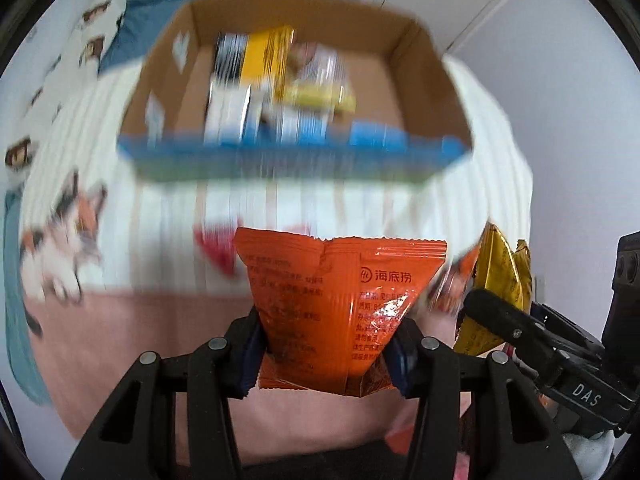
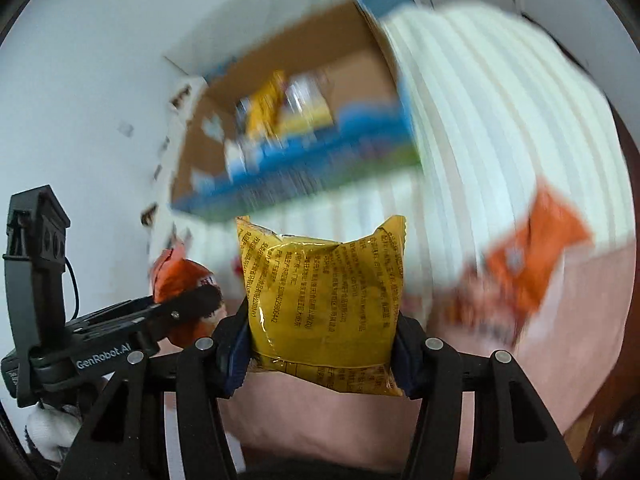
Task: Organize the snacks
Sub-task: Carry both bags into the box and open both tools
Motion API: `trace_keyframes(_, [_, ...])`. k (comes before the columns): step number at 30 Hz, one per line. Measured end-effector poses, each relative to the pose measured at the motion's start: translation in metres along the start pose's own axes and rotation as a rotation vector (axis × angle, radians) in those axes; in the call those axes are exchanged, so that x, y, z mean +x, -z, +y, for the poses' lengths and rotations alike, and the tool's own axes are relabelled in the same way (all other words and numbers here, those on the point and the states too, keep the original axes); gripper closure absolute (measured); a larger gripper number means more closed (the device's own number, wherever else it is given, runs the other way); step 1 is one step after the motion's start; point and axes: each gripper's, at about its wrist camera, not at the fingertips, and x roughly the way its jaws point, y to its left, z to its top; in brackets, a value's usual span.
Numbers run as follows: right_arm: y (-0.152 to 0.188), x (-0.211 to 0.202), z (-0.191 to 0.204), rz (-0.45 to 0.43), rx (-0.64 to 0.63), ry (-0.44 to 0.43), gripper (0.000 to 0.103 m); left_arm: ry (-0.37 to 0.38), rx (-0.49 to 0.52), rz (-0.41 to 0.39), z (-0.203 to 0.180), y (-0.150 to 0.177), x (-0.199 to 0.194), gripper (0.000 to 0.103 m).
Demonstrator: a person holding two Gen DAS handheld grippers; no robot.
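Note:
My left gripper (image 1: 326, 354) is shut on an orange snack packet (image 1: 336, 304), held upright above the bed. My right gripper (image 2: 322, 356) is shut on a yellow snack packet (image 2: 324, 300), its pads pressing both sides. Each gripper shows in the other's view: the right gripper (image 1: 496, 316) with the yellow packet (image 1: 500, 280) at the right of the left wrist view, and the left gripper (image 2: 188, 304) with the orange packet (image 2: 176, 272) at the left of the right wrist view. Ahead stands an open cardboard box (image 1: 436, 80) with several snack packets inside, blurred.
The box rests on a white ribbed blanket (image 1: 80, 148) over a pink sheet (image 1: 140, 332). Another orange packet (image 2: 536, 248) lies on the bed at the right. A red packet (image 1: 216, 248) lies beyond the orange one. White walls surround the bed.

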Motion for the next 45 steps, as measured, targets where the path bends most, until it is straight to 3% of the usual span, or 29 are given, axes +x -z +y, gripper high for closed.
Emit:
trace_keyframes(3, [-0.051,-0.006,0.015,-0.051,-0.034,-0.002,0.043,-0.006,0.023,-0.039,-0.004,-0.058,-0.013,0.055])
trace_keyframes(7, [-0.119,0.009,0.028,-0.066,-0.078,0.046,0.043,-0.024,0.053,-0.032,-0.001,-0.129,-0.012,0.055])
trace_keyframes(13, [-0.185,0.059,0.027,0.021,-0.064,0.092,0.043,-0.023,0.072,0.09,0.005,-0.234,0.037,0.055])
trace_keyframes(17, [-0.205,0.089,0.024,0.085,-0.042,0.092,0.043,-0.053,0.127,0.171,-0.003,-0.266,0.073,0.055])
trace_keyframes(20, [-0.209,0.098,0.018,0.114,-0.03,0.113,0.043,-0.074,0.167,0.223,-0.01,-0.276,0.093,0.055])
trace_keyframes(26, [-0.207,0.11,0.005,0.184,0.018,0.107,0.041,-0.021,0.149,0.293,-0.006,-0.287,0.116,0.055])
trace_keyframes(27, [-0.207,0.112,0.001,0.208,0.034,0.111,0.034,-0.024,0.15,0.3,-0.006,-0.287,0.118,0.055])
trace_keyframes(28, [-0.207,0.115,-0.002,0.233,0.056,0.117,0.019,-0.025,0.148,0.312,-0.007,-0.287,0.118,0.054])
trace_keyframes(29, [-0.207,0.116,-0.005,0.245,0.072,0.12,0.015,-0.017,0.138,0.326,-0.007,-0.287,0.12,0.052])
trace_keyframes(31, [-0.207,0.115,-0.004,0.247,0.075,0.108,0.013,0.008,0.119,0.336,-0.007,-0.287,0.121,0.035])
trace_keyframes(34, [-0.207,0.112,-0.001,0.237,0.073,0.12,0.008,0.008,0.12,0.31,-0.01,-0.285,0.115,0.017])
trace_keyframes(45, [-0.198,0.101,0.007,0.202,0.044,0.193,0.007,-0.018,0.056,0.206,0.0,-0.266,0.076,0.015])
